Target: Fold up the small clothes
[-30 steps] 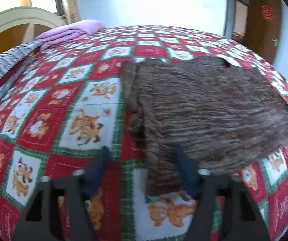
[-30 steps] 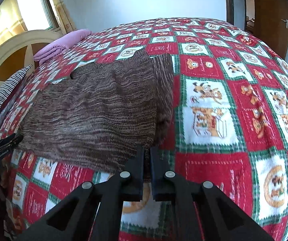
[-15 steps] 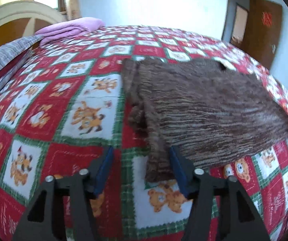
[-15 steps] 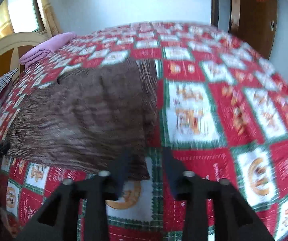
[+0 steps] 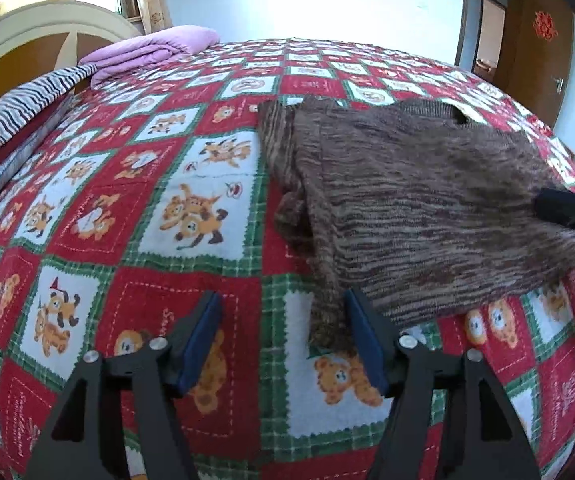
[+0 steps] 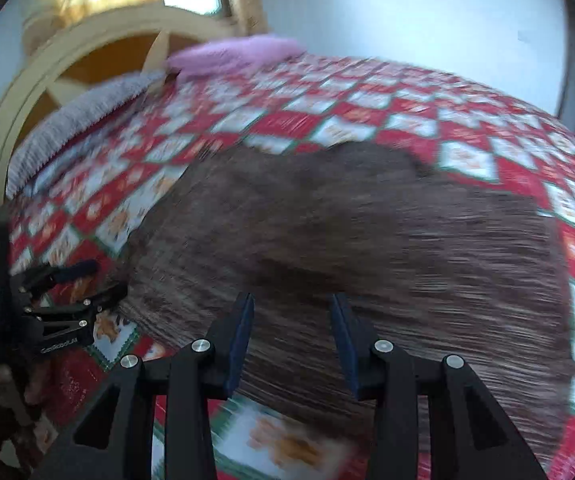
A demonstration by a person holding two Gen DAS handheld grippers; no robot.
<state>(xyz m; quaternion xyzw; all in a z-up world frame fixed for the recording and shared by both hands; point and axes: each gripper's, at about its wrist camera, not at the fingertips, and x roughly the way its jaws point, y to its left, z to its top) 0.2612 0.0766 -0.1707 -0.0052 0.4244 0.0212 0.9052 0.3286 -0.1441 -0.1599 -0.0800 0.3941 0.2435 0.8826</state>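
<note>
A small brown striped knit sweater lies flat on the bed, its sleeves folded in along the sides. My left gripper is open and empty, low over the quilt at the sweater's near left corner; a folded sleeve end lies just inside its right finger. My right gripper is open and empty, over the sweater's near edge; this view is motion-blurred. The left gripper also shows in the right wrist view, and the right gripper's tip shows at the left view's right edge.
The bed carries a red, green and white bear-patterned quilt. A folded purple blanket and a striped cloth lie by the cream headboard. A brown door stands at the far right.
My right gripper has opened, let go of the sweater's right edge and swung left over the garment. My left gripper stays open and has shifted slightly at the left corner.
</note>
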